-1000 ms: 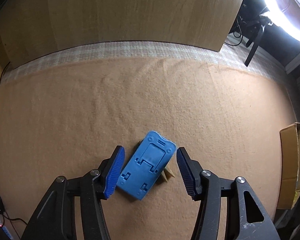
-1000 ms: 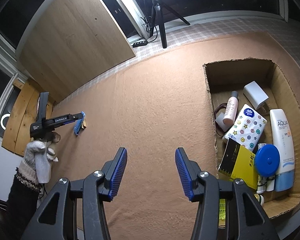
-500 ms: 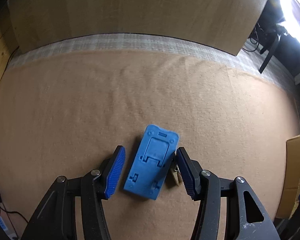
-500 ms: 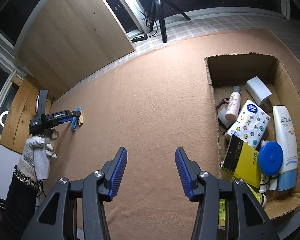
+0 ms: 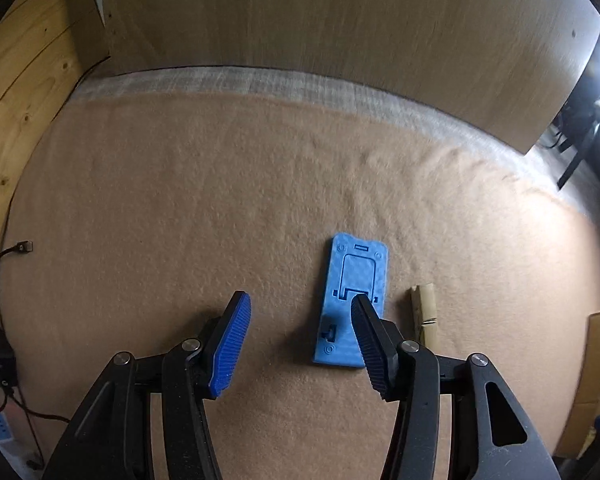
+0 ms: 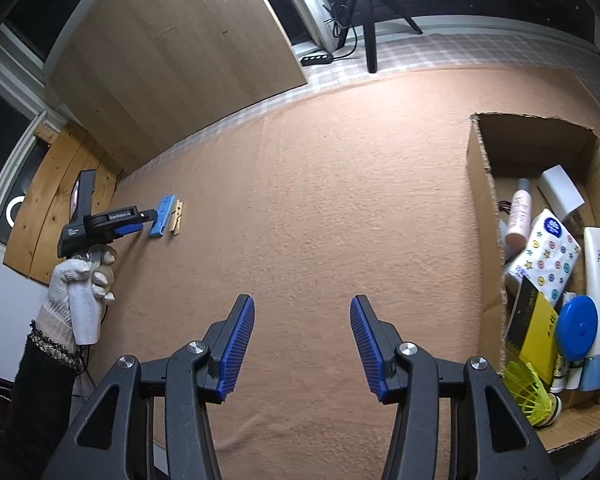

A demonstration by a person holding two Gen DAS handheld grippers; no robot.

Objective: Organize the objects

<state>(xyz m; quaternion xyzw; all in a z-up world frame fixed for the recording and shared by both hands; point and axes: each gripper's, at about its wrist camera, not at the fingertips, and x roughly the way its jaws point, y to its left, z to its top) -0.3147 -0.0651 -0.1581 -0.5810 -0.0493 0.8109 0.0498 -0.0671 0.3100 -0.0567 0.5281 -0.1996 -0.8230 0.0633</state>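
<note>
Left wrist view: your left gripper [image 5: 300, 340] has slid left, so the blue phone stand [image 5: 354, 304] that lay between its half-open, empty jaws now sits under the right finger, the wooden clothespin [image 5: 424, 312] just right of it; re-centre before closing. Your right gripper [image 6: 302, 344] hovers part-open and empty, angled down over bare mat, the cardboard box [image 6: 480, 208] to its right.

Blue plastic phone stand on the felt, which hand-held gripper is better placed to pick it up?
Left. The left hand-held gripper hovers open right over the blue plastic phone stand; the right hand-held gripper hangs far off, nearer the cardboard box.
</note>
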